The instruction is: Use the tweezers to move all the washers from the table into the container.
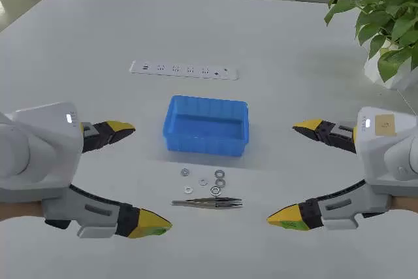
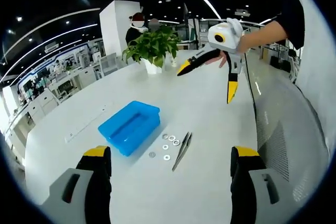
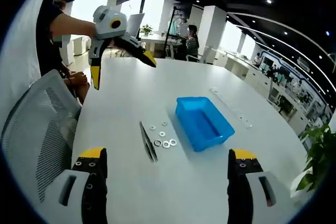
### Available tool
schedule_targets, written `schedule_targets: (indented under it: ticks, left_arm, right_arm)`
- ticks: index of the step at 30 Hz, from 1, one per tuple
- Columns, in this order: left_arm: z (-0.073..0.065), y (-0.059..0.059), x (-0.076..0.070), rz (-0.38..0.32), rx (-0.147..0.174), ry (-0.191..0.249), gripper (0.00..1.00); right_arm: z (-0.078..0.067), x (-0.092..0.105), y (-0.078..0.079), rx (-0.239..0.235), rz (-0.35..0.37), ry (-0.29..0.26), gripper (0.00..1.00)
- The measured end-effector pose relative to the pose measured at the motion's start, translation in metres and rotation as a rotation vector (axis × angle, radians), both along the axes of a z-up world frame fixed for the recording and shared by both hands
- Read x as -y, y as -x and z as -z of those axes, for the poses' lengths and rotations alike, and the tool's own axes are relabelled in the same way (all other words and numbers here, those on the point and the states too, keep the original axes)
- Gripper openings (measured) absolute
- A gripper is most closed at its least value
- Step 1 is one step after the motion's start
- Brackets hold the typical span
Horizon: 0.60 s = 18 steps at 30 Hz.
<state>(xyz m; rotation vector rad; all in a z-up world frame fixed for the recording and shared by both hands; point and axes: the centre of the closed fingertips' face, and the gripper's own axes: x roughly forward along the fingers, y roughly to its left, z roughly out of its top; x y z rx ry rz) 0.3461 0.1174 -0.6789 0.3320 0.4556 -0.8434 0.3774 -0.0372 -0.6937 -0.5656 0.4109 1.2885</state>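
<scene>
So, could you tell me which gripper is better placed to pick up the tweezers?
Left, narrowly. The left gripper and right gripper are both open and empty, flanking the tweezers, but in the head view the left's lower jaw tip lies nearer the tweezers' end than the right's.

White table (image 1: pixel 313 63) bears a power strip (image 1: pixel 184 70) and potted plant (image 1: pixel 385 11) (ceiling lights (image 2: pixel 210 7) overhead).
</scene>
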Motion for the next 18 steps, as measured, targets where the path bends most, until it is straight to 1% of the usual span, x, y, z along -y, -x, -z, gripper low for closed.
schedule_targets:
  ticks: [6,8,13,16,18]
  left_arm:
    - [0.0017,0.002,-0.0004,0.001,-0.006,-0.005,1.0]
    - [0.002,0.0029,-0.0007,0.0,-0.008,-0.004,1.0]
    - [0.0029,0.0039,-0.0032,-0.005,-0.011,-0.006,1.0]
    - [0.004,0.0044,-0.0041,-0.008,-0.016,0.001,1.0]
    - [0.0059,0.005,-0.0039,-0.003,-0.019,-0.006,1.0]
  right_arm:
    - [0.0011,-0.0007,0.0023,-0.01,-0.003,0.0,0.93]
    - [0.0013,-0.0009,0.0022,-0.005,-0.004,0.002,0.93]
    - [0.0026,-0.0015,0.0023,-0.008,-0.002,0.003,0.93]
    - [0.0033,-0.0019,0.0027,-0.009,-0.003,0.006,0.93]
    - [0.0029,-0.0024,0.003,-0.009,-0.003,0.005,0.93]
